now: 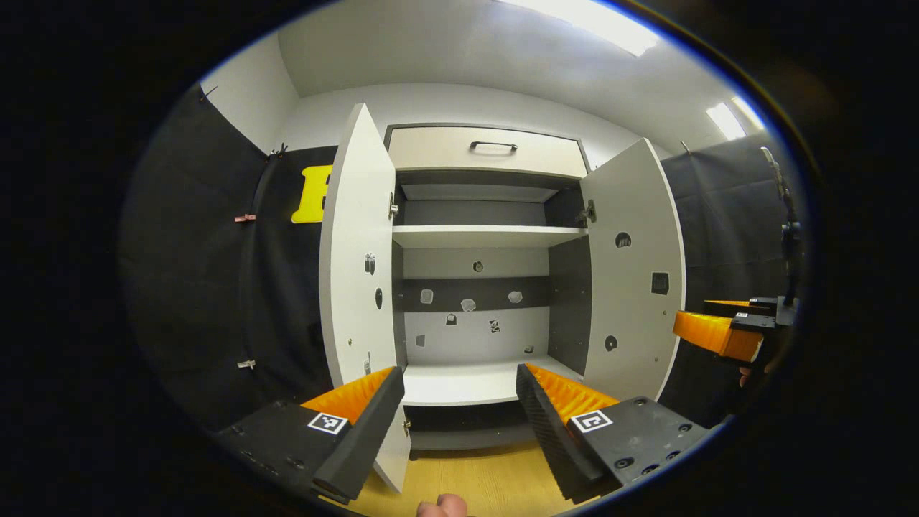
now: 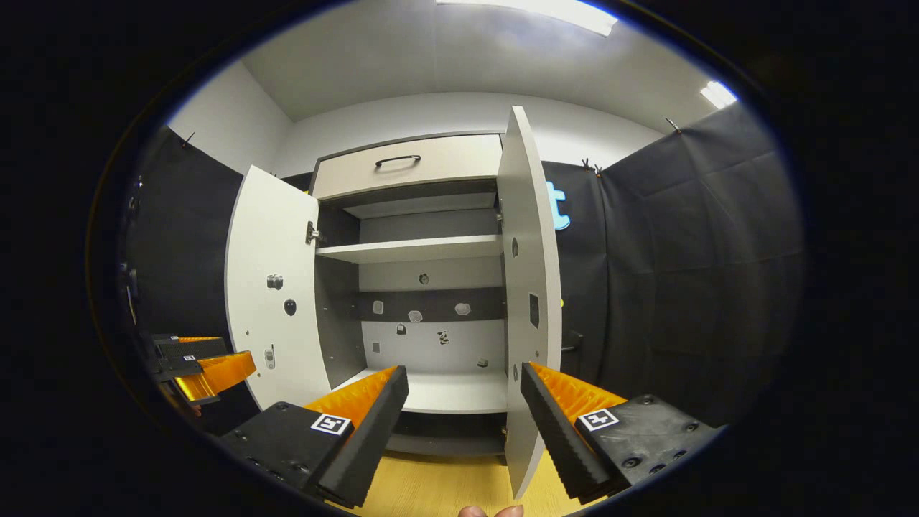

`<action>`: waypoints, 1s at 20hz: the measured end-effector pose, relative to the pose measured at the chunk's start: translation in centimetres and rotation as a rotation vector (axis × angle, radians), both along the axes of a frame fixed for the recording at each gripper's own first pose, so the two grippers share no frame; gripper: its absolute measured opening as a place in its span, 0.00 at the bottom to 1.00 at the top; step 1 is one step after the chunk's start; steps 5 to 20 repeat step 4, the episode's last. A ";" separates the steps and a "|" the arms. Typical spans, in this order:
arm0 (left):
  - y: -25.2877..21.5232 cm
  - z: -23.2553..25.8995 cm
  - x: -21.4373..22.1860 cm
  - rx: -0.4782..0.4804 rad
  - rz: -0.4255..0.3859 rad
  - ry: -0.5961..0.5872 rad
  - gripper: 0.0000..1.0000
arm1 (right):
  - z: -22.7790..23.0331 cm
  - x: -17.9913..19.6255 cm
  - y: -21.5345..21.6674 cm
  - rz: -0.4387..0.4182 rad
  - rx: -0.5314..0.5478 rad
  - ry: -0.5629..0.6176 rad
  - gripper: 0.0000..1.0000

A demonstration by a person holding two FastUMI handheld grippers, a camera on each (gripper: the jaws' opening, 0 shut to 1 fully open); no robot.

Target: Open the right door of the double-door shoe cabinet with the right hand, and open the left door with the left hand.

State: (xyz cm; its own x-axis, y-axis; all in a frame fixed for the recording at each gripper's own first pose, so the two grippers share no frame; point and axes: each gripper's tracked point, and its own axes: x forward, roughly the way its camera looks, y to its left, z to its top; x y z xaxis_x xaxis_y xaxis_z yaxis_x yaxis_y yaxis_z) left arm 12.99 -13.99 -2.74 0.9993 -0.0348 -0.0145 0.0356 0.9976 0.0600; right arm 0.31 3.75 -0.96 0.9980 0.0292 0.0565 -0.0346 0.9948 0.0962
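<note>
The shoe cabinet (image 1: 488,235) stands ahead with both doors swung out. In the left gripper view the left door (image 1: 355,244) is nearly edge-on, and its lower corner reaches down beside one finger (image 1: 359,431) of my left gripper (image 1: 459,373), which is open and holds nothing. The right door (image 1: 635,273) stands wide, and the right gripper (image 1: 718,334) hangs beyond it. In the right gripper view the right door (image 2: 528,287) is edge-on, and its bottom edge sits between the wide-apart fingers of my open right gripper (image 2: 463,373). The left door (image 2: 273,287) stands open with the left gripper (image 2: 208,366) beside it.
A closed drawer with a dark handle (image 1: 493,147) tops the cabinet. Inside are a white shelf (image 2: 409,250) and a bottom board (image 1: 467,384), both bare. Wooden floor (image 1: 474,481) lies below. Black cloth walls flank the cabinet. A fingertip (image 1: 441,506) shows at the bottom edge.
</note>
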 end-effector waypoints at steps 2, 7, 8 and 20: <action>0.1 0.2 0.0 0.004 0.003 -0.005 0.97 | 0.2 0.0 0.0 -0.002 -0.002 -0.005 0.99; 0.1 0.1 0.1 0.004 0.004 -0.004 0.97 | 0.2 0.0 0.1 0.000 -0.006 -0.004 0.98; 0.1 0.1 0.1 0.004 0.004 -0.004 0.97 | 0.2 0.0 0.1 0.000 -0.006 -0.004 0.98; 0.1 0.1 0.1 0.004 0.004 -0.004 0.97 | 0.2 0.0 0.1 0.000 -0.006 -0.004 0.98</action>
